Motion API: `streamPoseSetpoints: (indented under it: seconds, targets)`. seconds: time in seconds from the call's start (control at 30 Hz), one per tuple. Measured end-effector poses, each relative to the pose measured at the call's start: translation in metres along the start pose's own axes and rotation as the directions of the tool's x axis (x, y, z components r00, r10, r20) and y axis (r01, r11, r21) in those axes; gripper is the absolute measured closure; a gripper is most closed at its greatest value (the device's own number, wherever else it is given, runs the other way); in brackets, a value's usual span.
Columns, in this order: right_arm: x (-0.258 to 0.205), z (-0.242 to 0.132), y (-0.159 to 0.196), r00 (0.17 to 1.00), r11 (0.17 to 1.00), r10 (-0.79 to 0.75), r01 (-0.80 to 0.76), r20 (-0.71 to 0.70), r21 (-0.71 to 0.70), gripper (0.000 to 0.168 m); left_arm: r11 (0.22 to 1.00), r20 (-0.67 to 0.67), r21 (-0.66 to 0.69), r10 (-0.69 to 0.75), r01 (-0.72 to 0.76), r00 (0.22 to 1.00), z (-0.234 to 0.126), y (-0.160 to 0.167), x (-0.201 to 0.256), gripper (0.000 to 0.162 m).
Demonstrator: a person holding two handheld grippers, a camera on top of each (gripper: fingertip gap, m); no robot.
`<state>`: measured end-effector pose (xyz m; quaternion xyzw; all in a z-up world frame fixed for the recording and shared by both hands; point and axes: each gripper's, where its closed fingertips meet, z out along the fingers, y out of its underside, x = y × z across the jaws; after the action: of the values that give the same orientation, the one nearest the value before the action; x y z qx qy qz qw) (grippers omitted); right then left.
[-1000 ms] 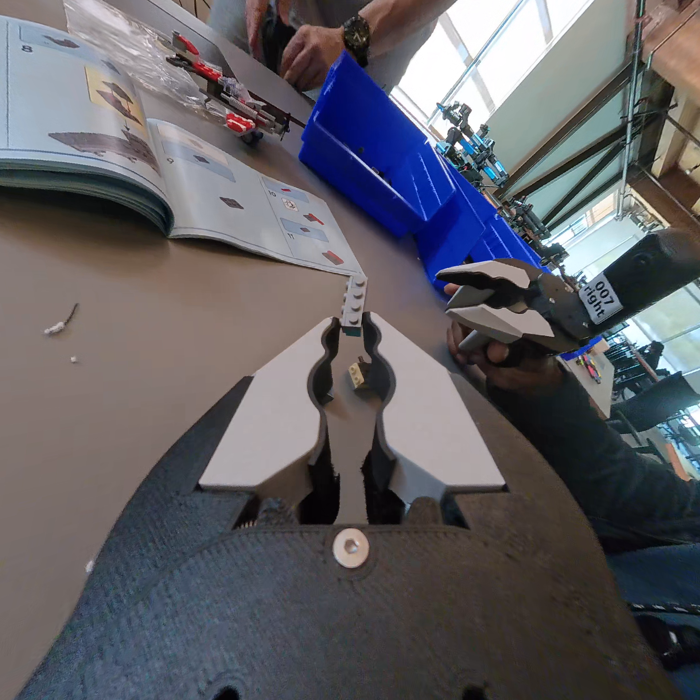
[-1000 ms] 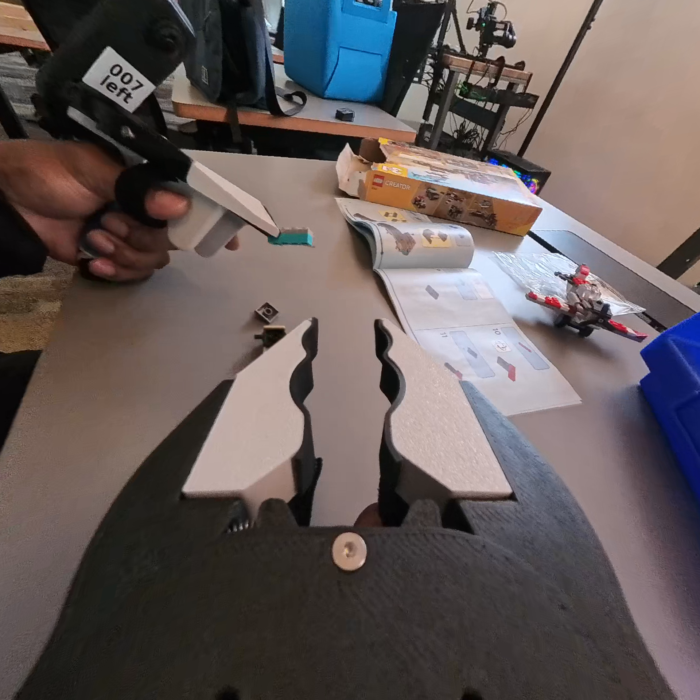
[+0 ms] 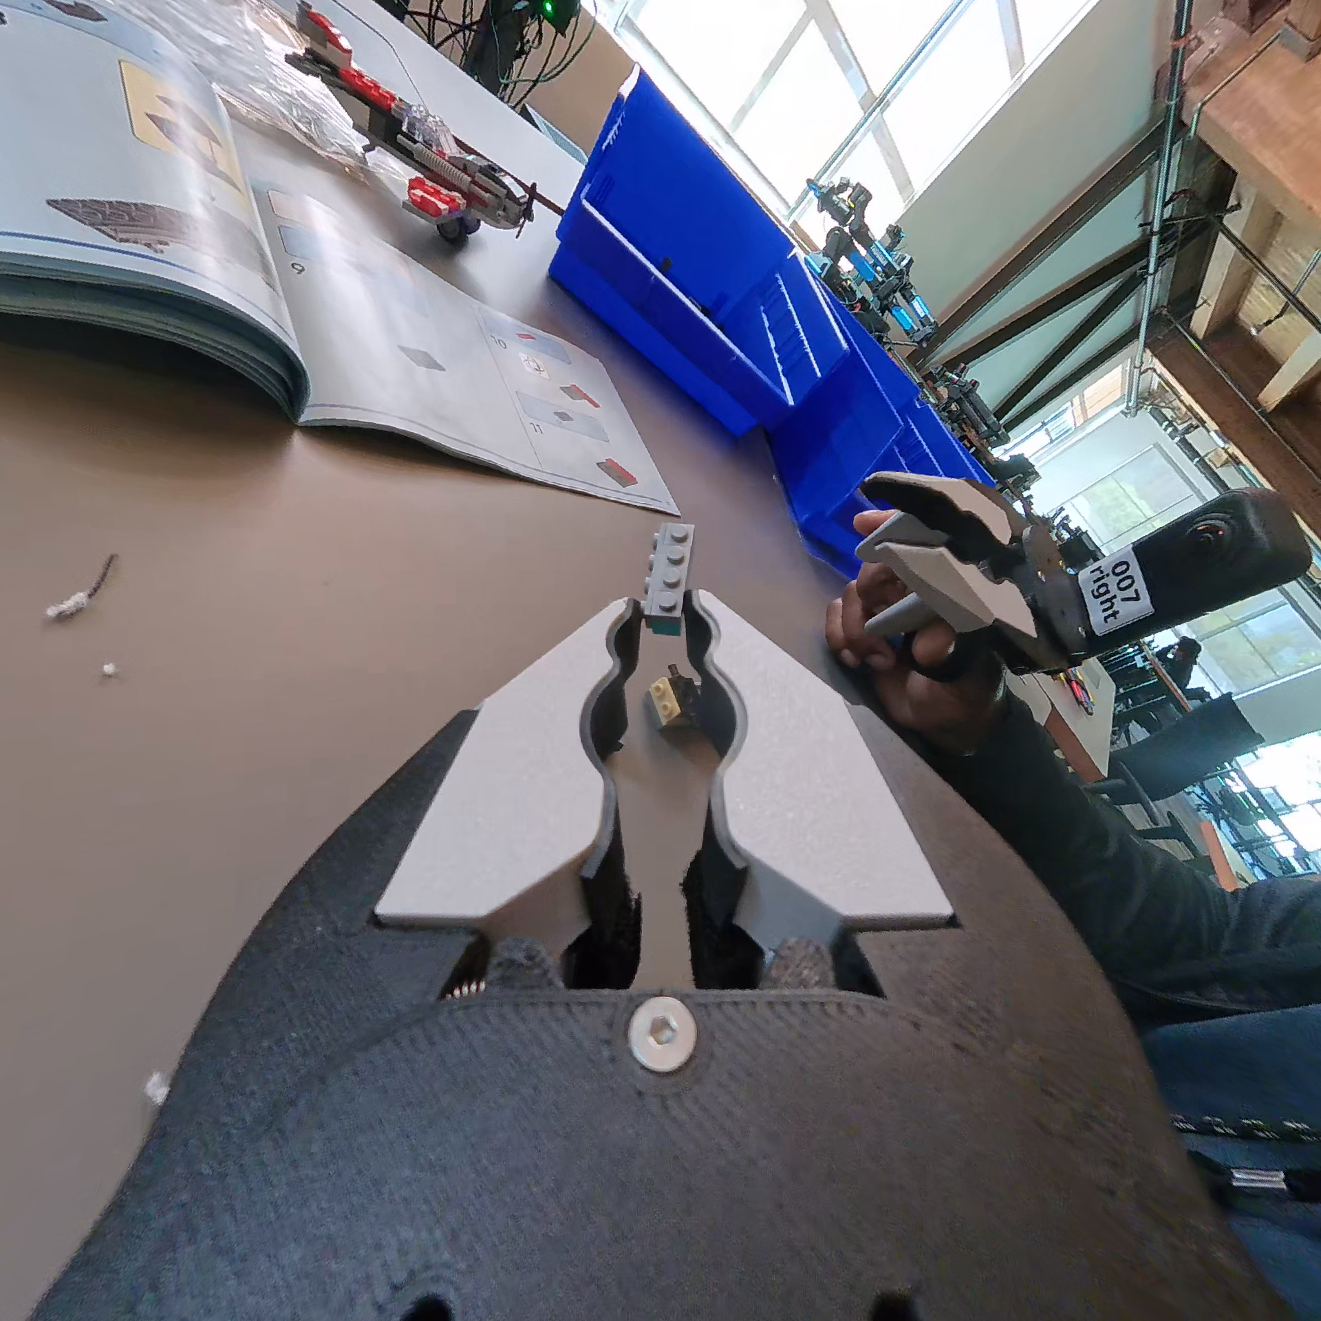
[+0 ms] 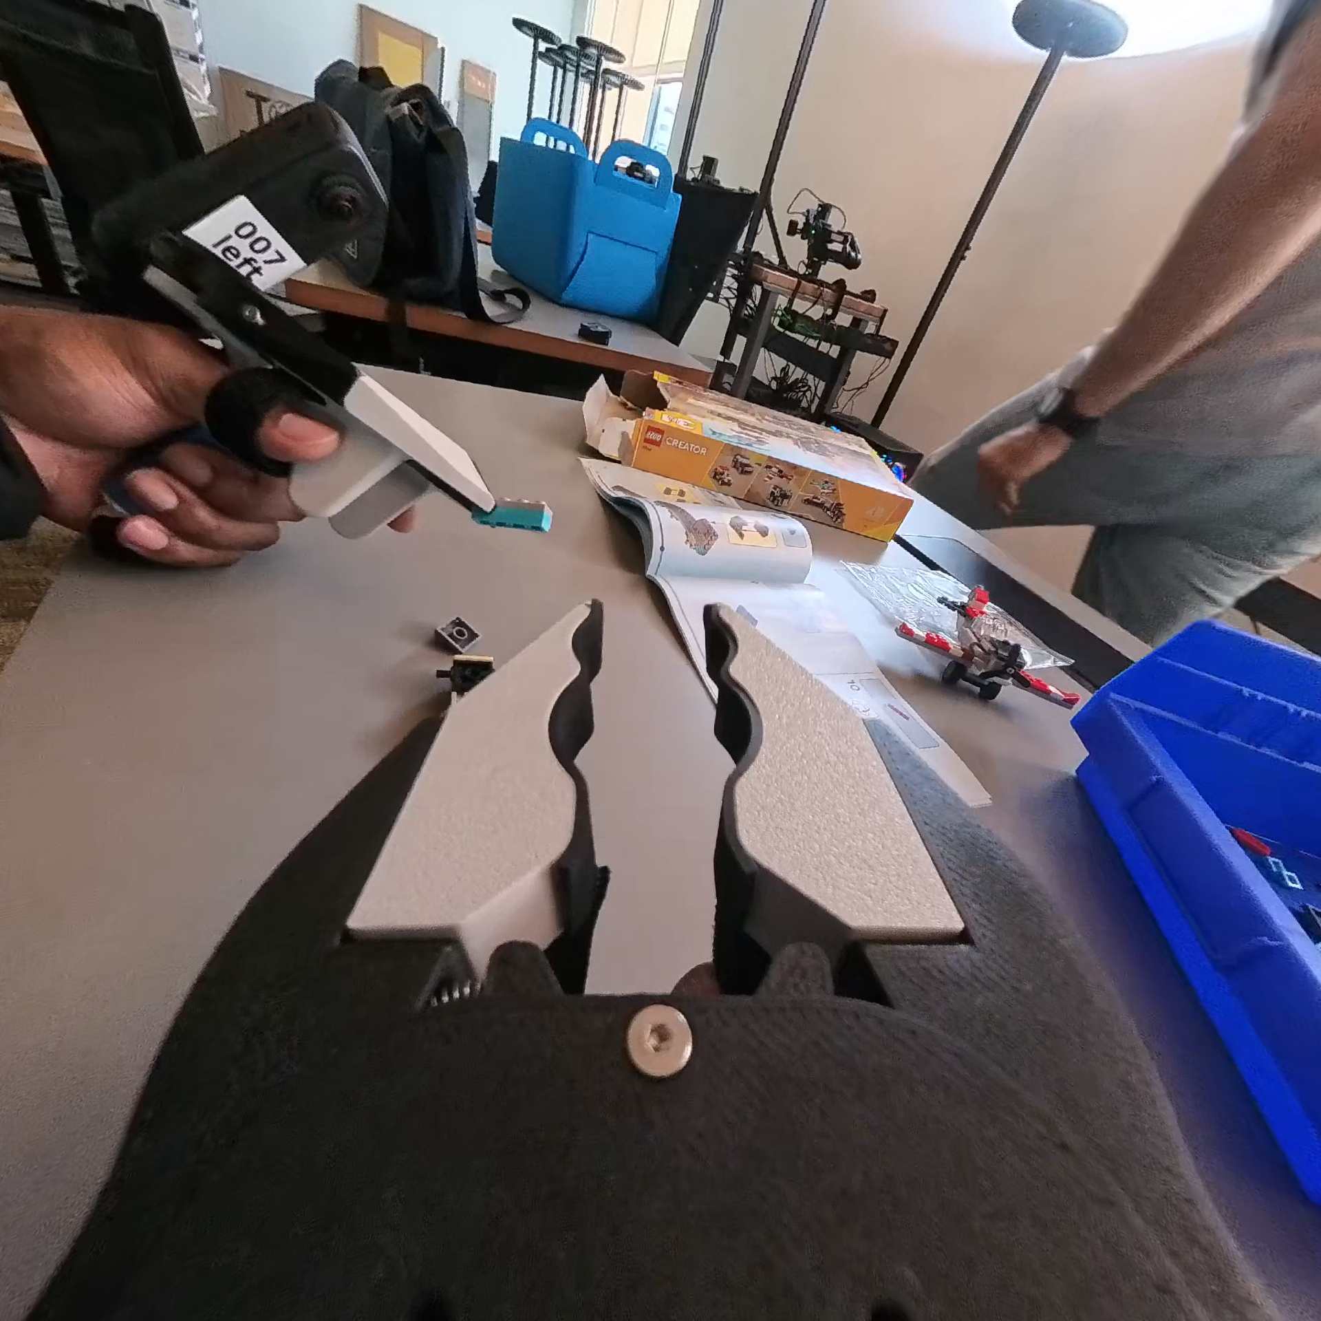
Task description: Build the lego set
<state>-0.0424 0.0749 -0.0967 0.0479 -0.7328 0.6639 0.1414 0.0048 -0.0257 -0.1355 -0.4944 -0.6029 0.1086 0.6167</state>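
Beyond my table (image 4: 214, 750) I see a second table (image 4: 500, 336) carrying a bright blue tote (image 4: 586, 221) and a dark backpack (image 4: 407, 193) side by side. A camera rig on a stand (image 4: 822, 236) sits further right, near two tall dark poles (image 4: 1001, 186). A person in a grey sleeve (image 4: 1179, 400) stands at the far right edge. Large windows (image 3: 786, 78) fill the left view's background.

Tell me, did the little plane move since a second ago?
No. The toy plane sits on the same clear bag beside the open booklet; only the camera shifted.
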Motion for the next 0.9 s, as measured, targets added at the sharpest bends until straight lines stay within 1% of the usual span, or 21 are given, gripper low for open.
streamPoseSetpoints:
  seconds: [0.9]
  targets:
    - [-0.0002, -0.0004, -0.0013, 1.000, 1.000, -0.002, 0.002, 0.002, 0.008, 0.140, 1.000, 0.000, -0.006, -0.003, 0.003, 1.000, 0.0010, 0.0009, -0.0008, 0.150]
